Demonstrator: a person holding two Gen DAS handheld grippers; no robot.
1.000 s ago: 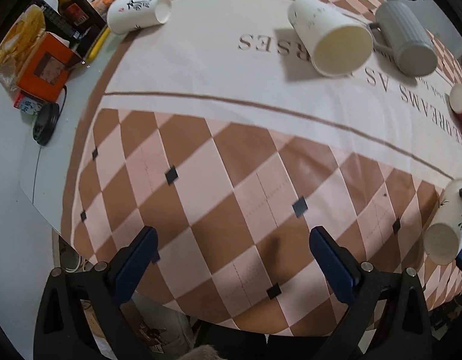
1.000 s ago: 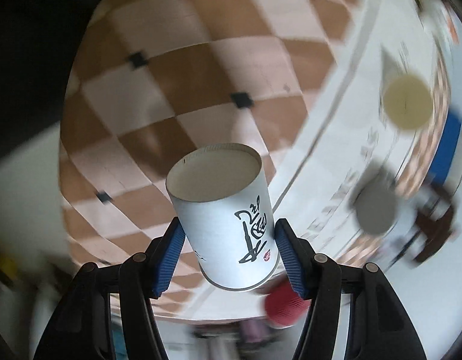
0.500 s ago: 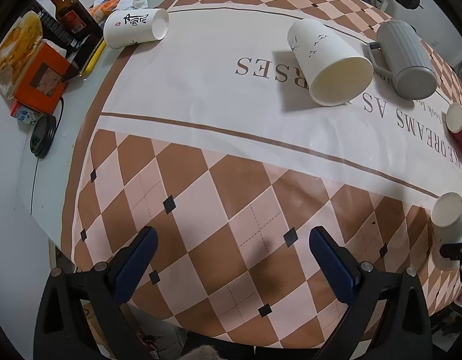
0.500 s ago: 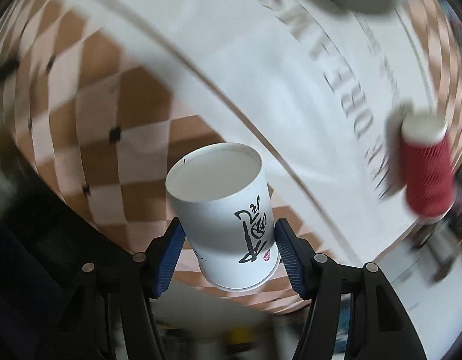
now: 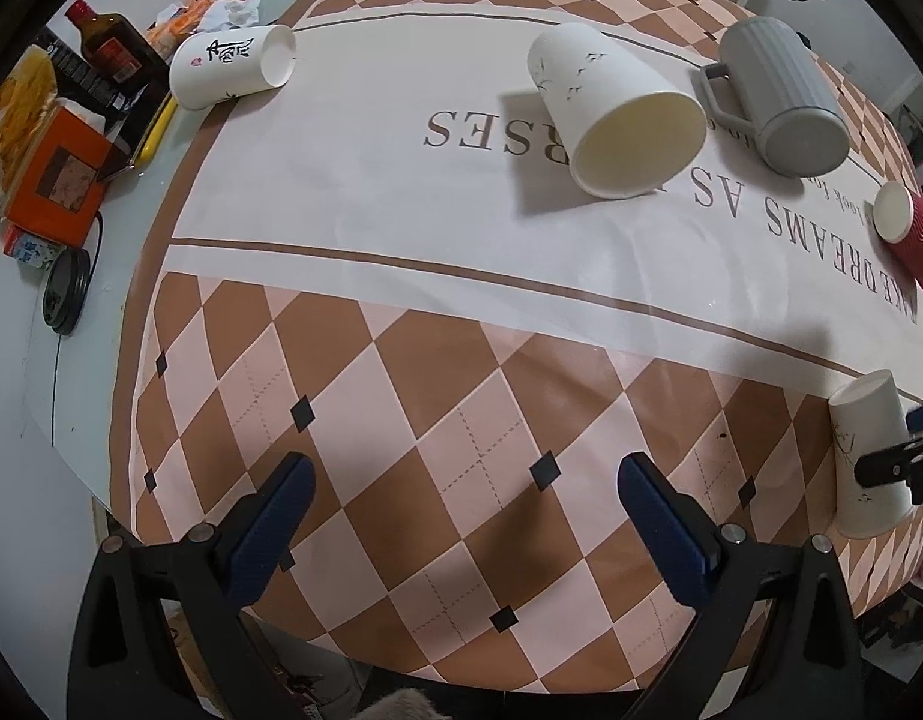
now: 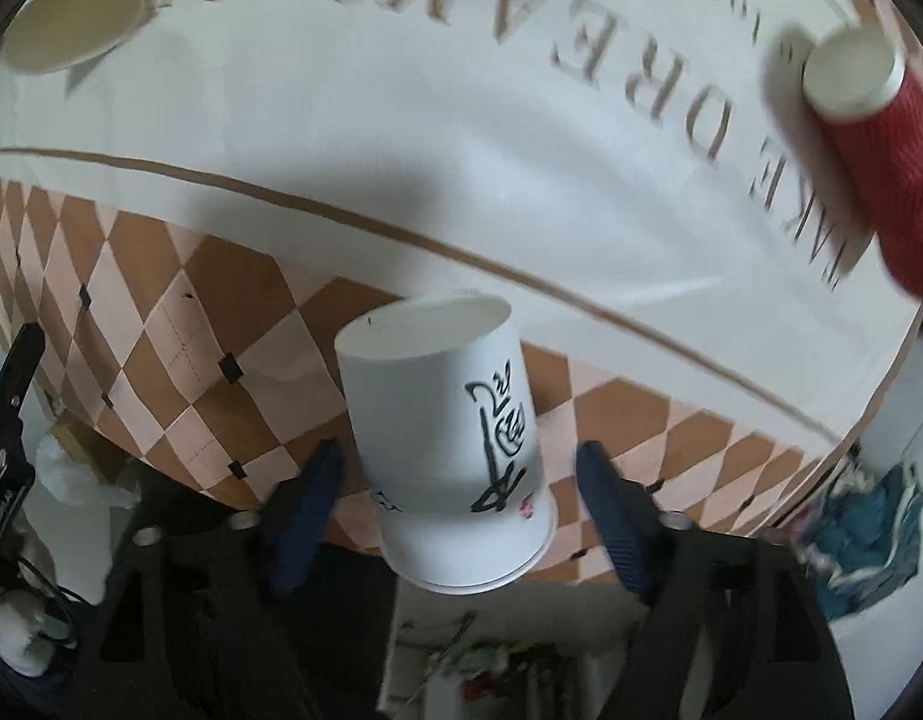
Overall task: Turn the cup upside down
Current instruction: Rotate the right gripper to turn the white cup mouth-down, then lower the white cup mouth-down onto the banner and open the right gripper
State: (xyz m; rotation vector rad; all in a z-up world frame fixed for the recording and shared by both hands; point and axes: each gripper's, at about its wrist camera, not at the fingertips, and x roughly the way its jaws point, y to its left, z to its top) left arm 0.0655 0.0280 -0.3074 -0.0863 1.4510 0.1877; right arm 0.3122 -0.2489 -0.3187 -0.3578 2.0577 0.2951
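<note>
Three white paper cups on the checked worktop: the calligraphy-marked white paper cup stands upside down between the right gripper's parted fingers, apparently untouched; two lie sideways; left gripper wide open, empty.

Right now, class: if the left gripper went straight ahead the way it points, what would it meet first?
The left gripper is open with nothing between its fingers. Straight ahead lies only the checked tablecloth, so it would probably touch that first; depth is hard to judge.
</note>
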